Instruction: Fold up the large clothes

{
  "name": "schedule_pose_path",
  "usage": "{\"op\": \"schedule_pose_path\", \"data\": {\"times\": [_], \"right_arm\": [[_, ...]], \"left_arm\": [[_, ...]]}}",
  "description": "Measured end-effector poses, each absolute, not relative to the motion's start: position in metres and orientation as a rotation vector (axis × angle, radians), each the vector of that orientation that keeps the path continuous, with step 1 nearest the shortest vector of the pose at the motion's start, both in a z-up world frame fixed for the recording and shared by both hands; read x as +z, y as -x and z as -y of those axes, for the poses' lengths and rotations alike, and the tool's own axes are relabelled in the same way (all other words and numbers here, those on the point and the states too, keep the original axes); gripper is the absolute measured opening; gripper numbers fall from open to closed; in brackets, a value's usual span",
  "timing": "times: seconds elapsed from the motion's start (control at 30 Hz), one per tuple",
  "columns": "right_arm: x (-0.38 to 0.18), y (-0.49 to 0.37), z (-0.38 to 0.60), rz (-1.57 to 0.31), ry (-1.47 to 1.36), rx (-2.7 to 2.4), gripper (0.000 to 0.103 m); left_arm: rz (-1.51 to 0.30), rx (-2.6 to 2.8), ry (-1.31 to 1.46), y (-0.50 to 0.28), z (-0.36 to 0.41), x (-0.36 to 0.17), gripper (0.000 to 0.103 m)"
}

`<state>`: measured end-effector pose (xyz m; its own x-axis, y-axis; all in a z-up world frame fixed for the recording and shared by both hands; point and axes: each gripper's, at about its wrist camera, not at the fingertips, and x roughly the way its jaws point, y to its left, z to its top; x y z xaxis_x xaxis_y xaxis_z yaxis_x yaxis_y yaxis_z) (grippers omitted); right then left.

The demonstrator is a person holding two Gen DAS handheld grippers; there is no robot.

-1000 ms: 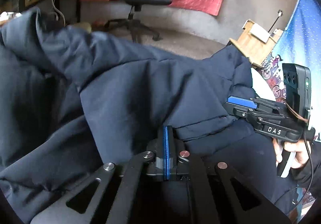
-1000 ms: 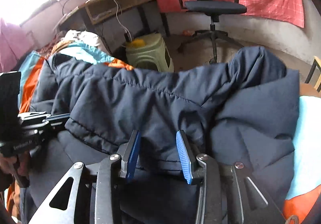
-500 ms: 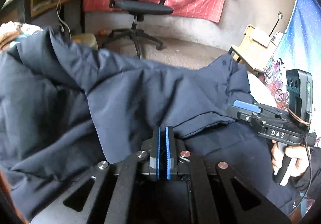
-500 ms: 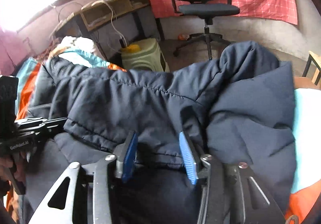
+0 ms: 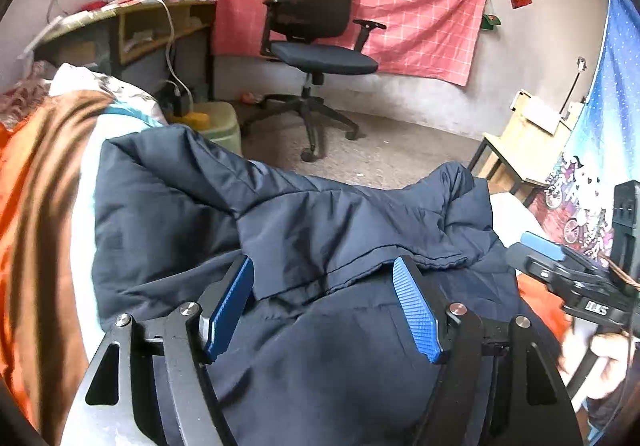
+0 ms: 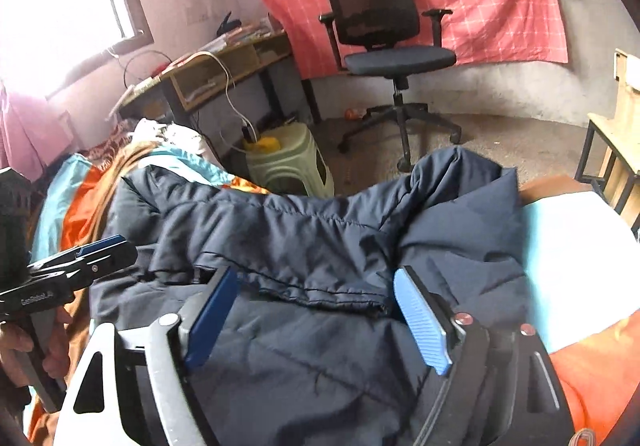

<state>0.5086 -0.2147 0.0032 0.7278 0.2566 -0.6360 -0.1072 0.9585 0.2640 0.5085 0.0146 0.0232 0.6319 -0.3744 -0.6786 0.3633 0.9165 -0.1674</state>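
A dark navy padded jacket (image 5: pixel 340 230) is spread across the middle of both frames on an orange-and-white bedcover (image 5: pixel 36 182), one layer doubled over. The left hand-held gripper (image 5: pixel 324 306) and right hand-held gripper (image 6: pixel 320 310) are held spread above its hem, nothing pinched, probably so the fold can settle.

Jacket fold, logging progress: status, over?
Left tool open, right tool open, both empty. Navy jacket lying on bed, top flap folded over. Nothing blocking.

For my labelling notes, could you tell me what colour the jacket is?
Dark navy blue jacket, clearest in the right wrist view.
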Motion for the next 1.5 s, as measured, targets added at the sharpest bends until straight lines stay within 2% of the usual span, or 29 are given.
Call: {"op": "schedule_pose_path", "data": {"times": [0.03, 0.07, 0.1, 0.2, 0.67, 1.23, 1.5], "right_arm": [[0.009, -0.501, 0.214, -0.721, -0.220, 0.199, 0.086], [0.013, -0.496, 0.213, -0.715, -0.223, 0.198, 0.089], [0.019, -0.488, 0.212, -0.707, -0.225, 0.195, 0.092], [0.031, -0.466, 0.207, -0.695, -0.230, 0.190, 0.096], [0.061, -0.341, 0.197, -0.695, -0.212, 0.125, 0.100], [0.070, -0.231, 0.185, -0.847, -0.138, 0.183, 0.101], [0.029, -0.202, 0.164, -0.985, 0.045, 0.269, 0.101]], "left_arm": [[-0.774, -0.405, 0.011, -0.501, -0.016, 0.029, 0.071], [-0.767, -0.402, 0.013, -0.495, -0.018, 0.033, 0.079], [-0.757, -0.403, 0.019, -0.488, -0.020, 0.037, 0.081], [-0.728, -0.423, 0.012, -0.462, -0.023, 0.052, 0.082], [-0.650, -0.485, -0.075, -0.336, -0.023, 0.072, 0.082], [-0.720, -0.578, -0.189, -0.243, -0.043, 0.026, 0.082], [-0.756, -0.732, -0.292, -0.193, -0.056, -0.029, 0.082]]}}
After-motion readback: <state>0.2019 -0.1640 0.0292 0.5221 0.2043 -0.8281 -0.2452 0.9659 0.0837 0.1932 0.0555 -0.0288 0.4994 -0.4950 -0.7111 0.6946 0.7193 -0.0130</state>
